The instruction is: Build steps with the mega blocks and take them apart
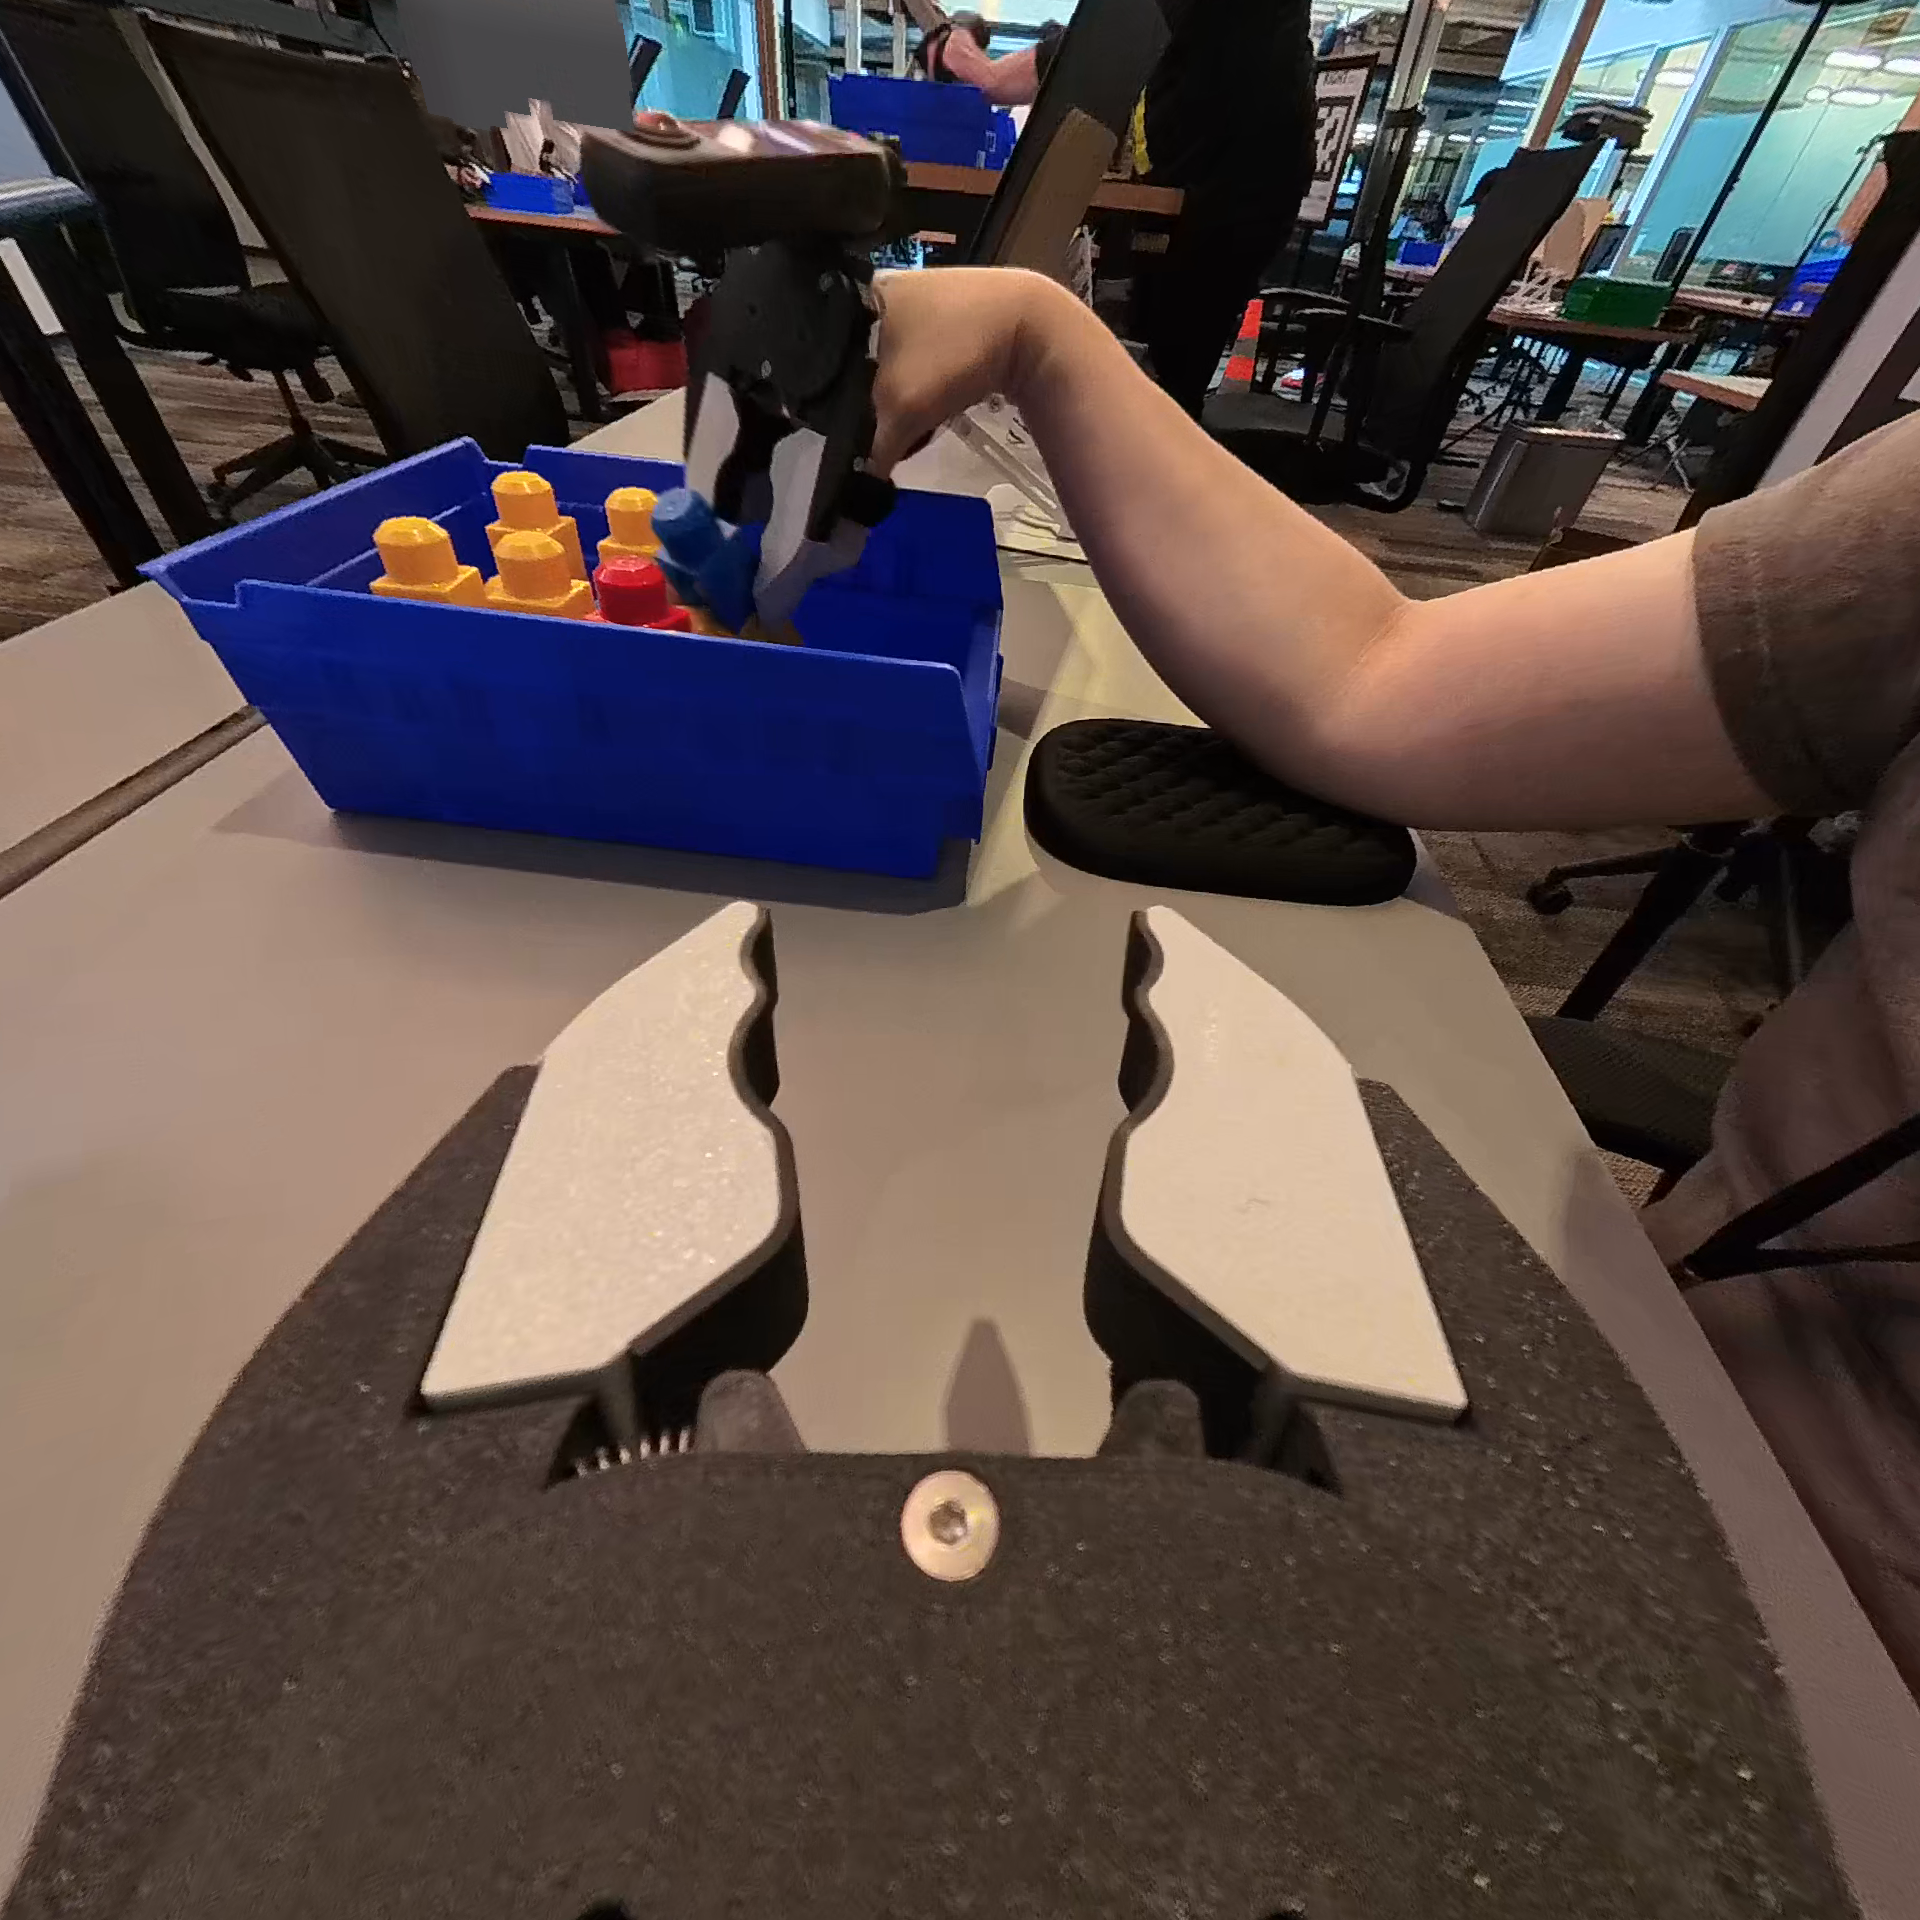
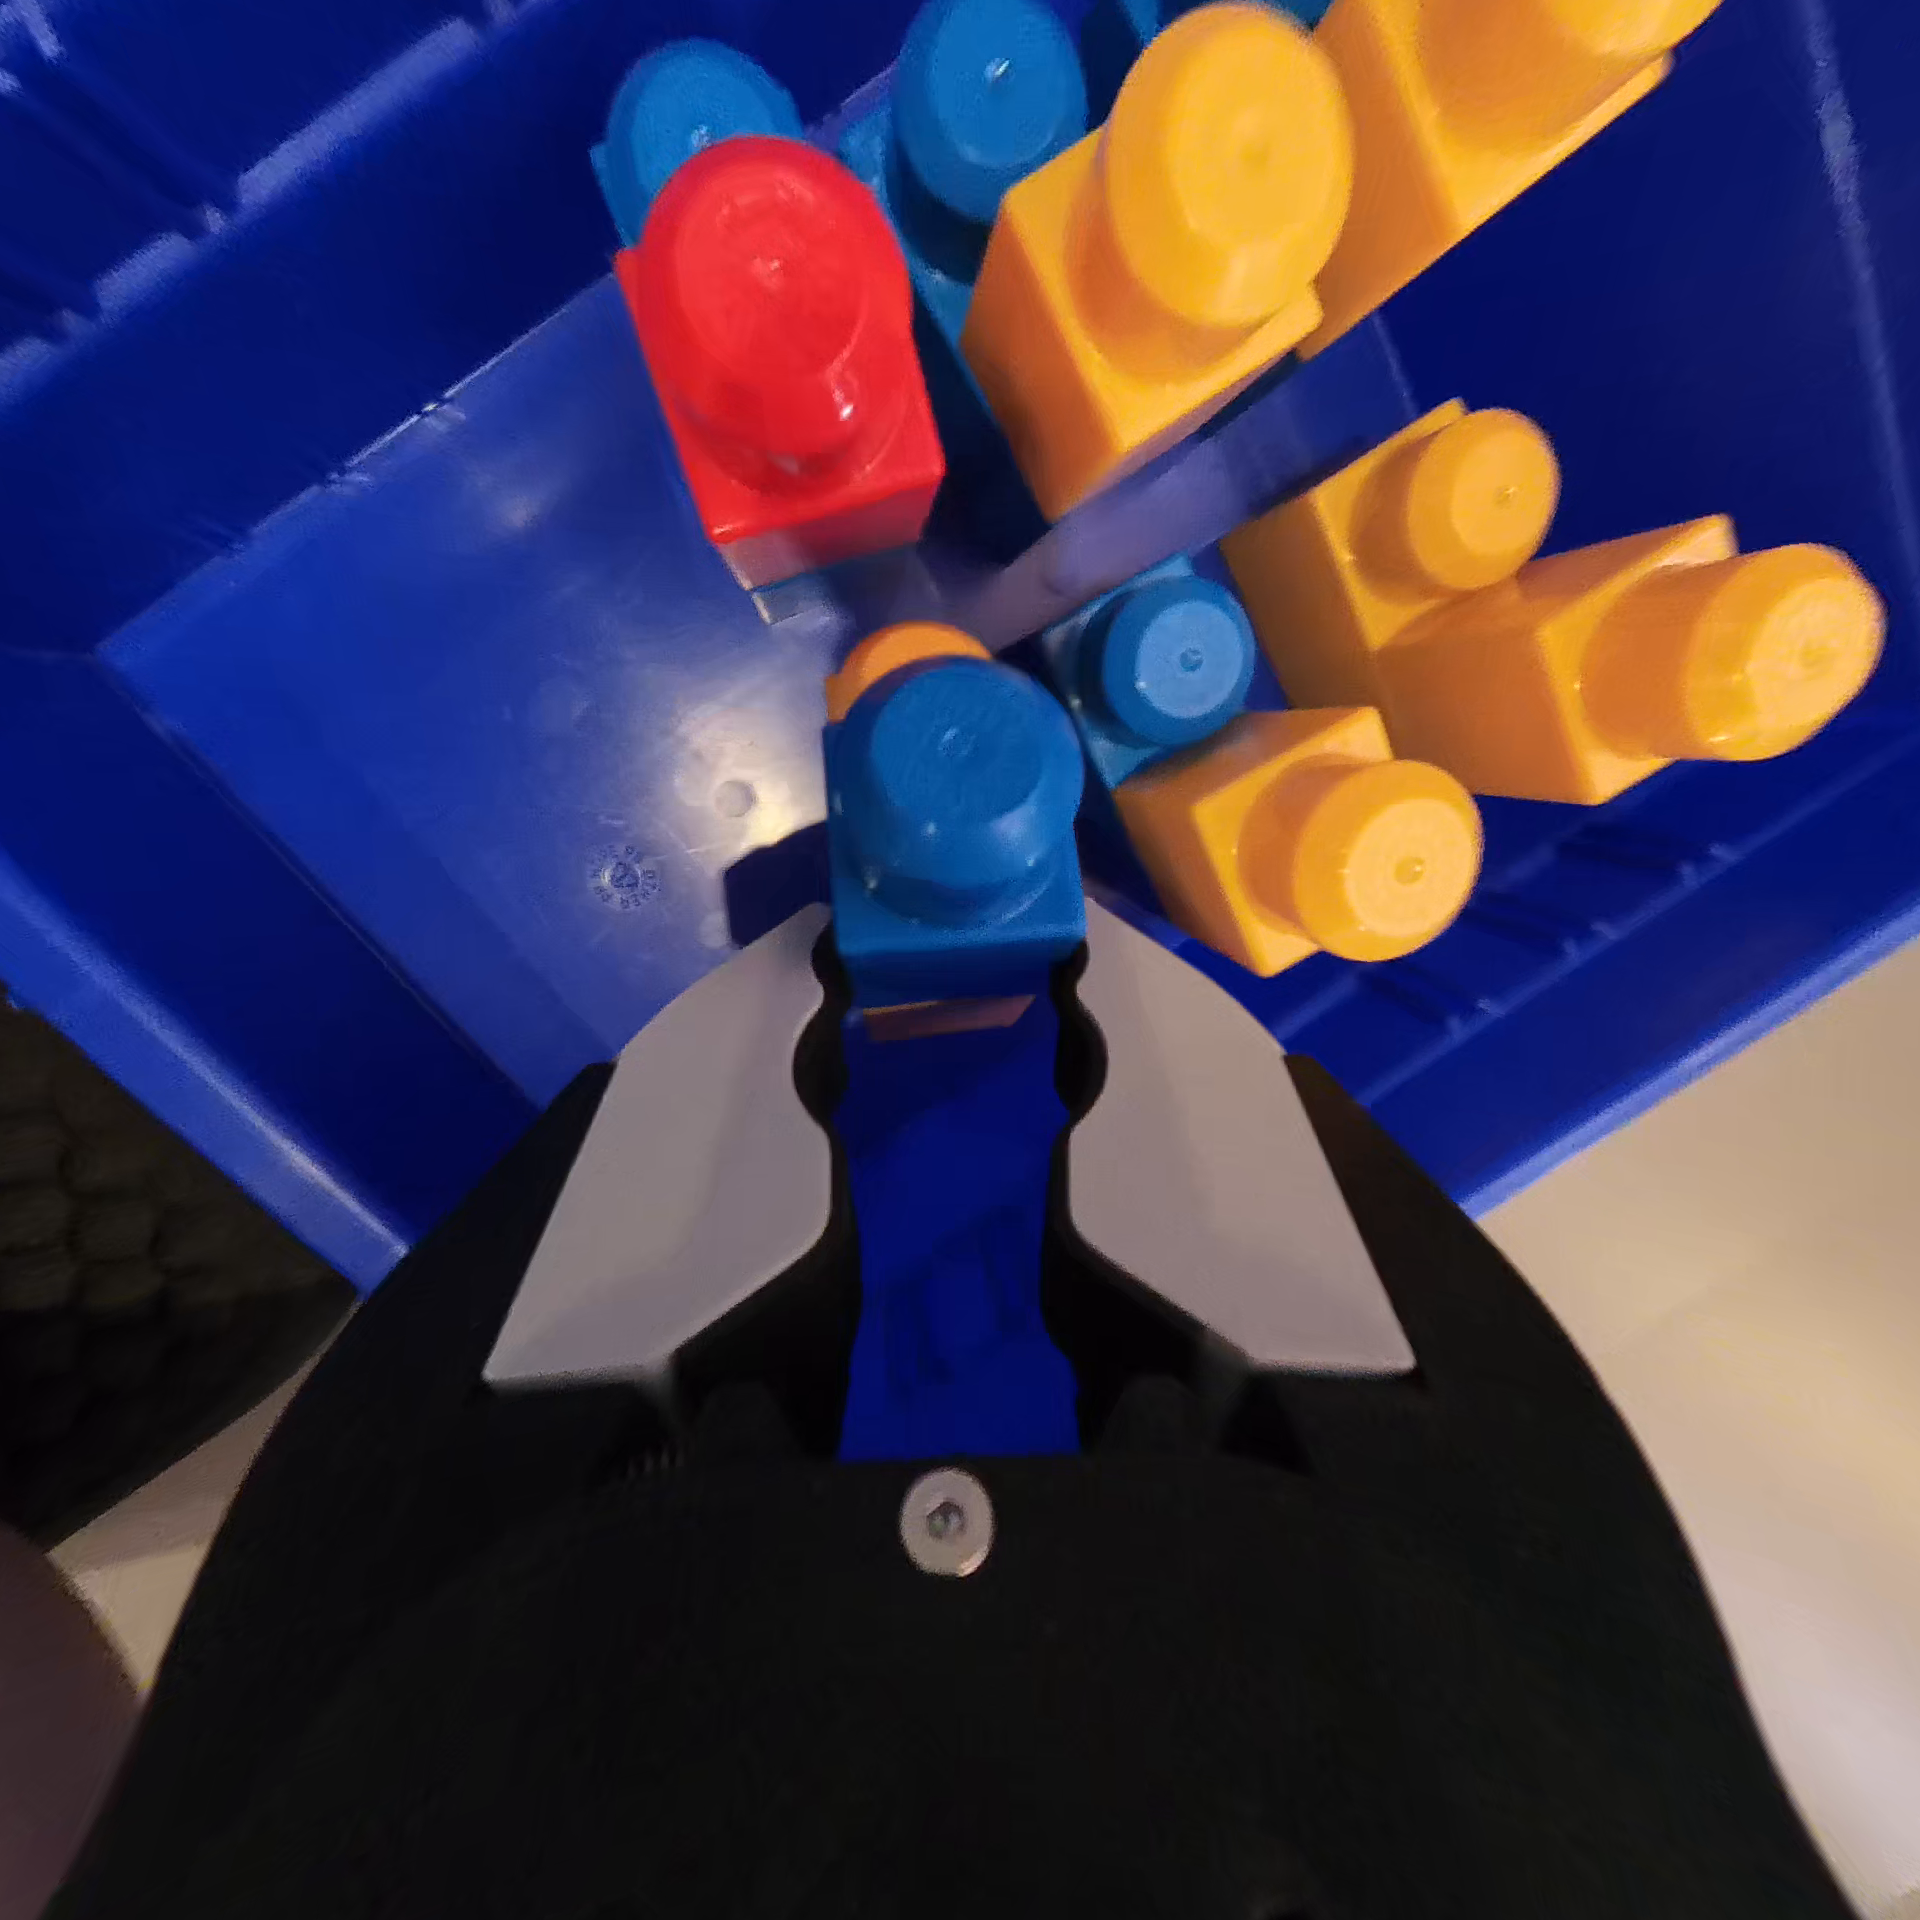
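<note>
A blue bin (image 1: 644,717) on the grey table holds several orange blocks (image 1: 426,561), a red block (image 1: 634,592) and blue blocks. My right gripper (image 2: 951,971) reaches down into the bin and is shut on a blue one-stud block (image 2: 956,821); it also shows in the left wrist view (image 1: 769,561), held by a person's hand. The red block (image 2: 790,353) and orange blocks (image 2: 1174,260) stand just beyond it. My left gripper (image 1: 948,925) is open and empty, low over the bare table in front of the bin.
A black padded rest (image 1: 1216,810) lies to the right of the bin under the person's forearm (image 1: 1299,582). The table's (image 1: 260,1039) right edge runs close by. Office chairs, desks and another person stand behind. Spacing between my two grippers at the tips: around 35 centimetres.
</note>
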The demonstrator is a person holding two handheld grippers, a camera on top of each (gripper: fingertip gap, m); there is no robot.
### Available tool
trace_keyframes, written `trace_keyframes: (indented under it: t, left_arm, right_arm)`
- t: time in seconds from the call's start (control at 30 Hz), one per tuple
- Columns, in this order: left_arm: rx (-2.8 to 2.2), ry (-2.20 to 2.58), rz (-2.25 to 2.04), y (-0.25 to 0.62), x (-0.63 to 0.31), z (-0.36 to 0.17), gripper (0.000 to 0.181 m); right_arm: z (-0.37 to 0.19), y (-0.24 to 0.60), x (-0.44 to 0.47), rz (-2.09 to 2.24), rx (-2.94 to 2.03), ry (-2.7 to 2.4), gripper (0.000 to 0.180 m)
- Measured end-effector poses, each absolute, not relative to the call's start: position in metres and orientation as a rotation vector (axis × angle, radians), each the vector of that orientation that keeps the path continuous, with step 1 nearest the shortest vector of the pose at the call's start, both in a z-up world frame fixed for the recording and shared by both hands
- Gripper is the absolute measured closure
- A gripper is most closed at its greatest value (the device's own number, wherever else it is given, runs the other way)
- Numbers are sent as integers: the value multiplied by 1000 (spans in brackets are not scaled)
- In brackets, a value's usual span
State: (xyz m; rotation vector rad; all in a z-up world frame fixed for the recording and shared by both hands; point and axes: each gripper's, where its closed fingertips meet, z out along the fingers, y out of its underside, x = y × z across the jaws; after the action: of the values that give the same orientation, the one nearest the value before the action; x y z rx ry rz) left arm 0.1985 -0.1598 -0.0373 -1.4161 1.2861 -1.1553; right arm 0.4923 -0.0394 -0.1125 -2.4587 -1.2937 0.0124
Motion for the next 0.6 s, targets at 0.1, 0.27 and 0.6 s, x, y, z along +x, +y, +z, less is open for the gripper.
trace_keyframes:
  t: [0.1, 0.27, 0.6]
  left_arm:
    - [-1415, 1289, -1165, -161, 199, -37, 116]
    - [-1413, 1292, -1188, -164, 200, -36, 116]
    - [-1396, 1246, -1218, -161, 193, -21, 116]
  right_arm:
    - [-108, -34, 495, -67, -2416, -1299, 140]
    - [-96, -31, 501, -165, -2400, -1276, 138]
    - [-71, -44, 516, -240, -2409, -1191, 139]
